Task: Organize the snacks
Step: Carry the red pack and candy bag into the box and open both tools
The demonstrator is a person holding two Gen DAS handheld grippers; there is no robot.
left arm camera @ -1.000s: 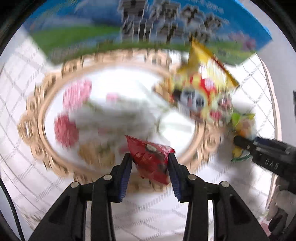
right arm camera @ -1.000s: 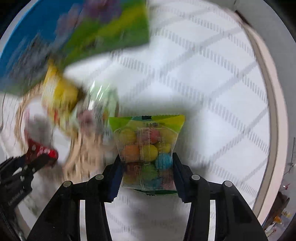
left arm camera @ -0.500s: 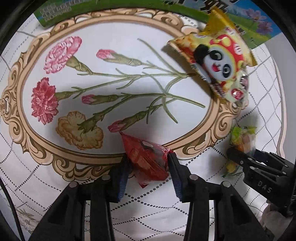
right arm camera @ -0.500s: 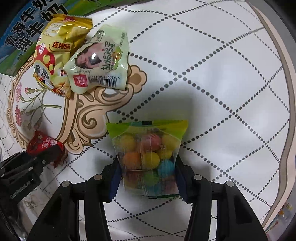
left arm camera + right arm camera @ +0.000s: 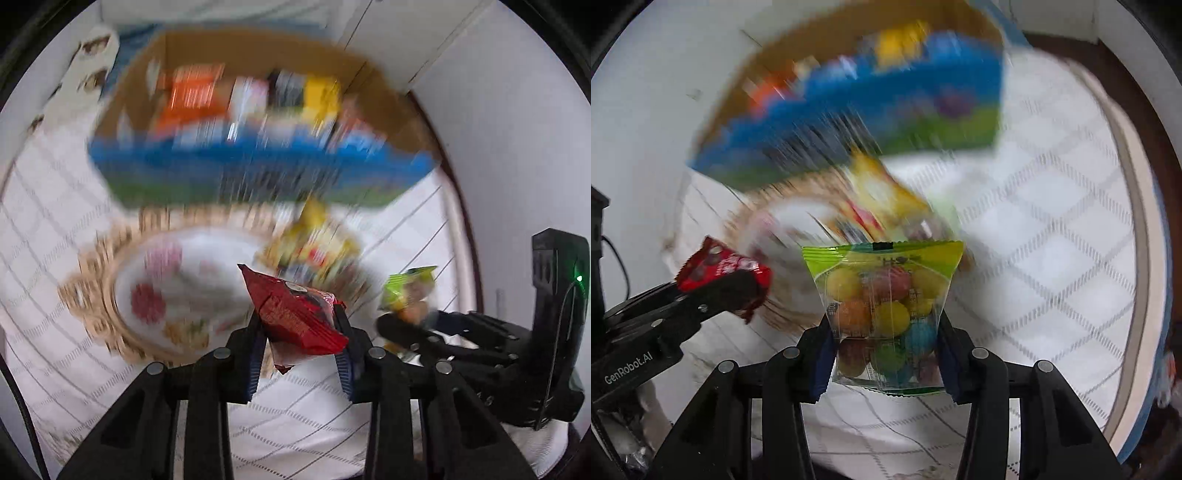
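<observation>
L gripper (image 5: 300, 345): pinching red snack packet (image 5: 295, 317), clear of the tablecloth (image 5: 55, 236) | R gripper (image 5: 884, 350): jaws closing, pads pressed on clear bag of coloured candy balls (image 5: 882, 314), also lifted | open cardboard box (image 5: 258, 122) of snacks beyond, blurred | yellow packet (image 5: 886, 206) lies near box.

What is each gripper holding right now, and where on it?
Left gripper pinches the red snack packet across its lower sides. Right gripper, jaws closing, grips the bag of coloured candy balls across its lower half.

glossy red foil packet (image 5: 295, 317), brown cardboard box (image 5: 258, 48)
</observation>
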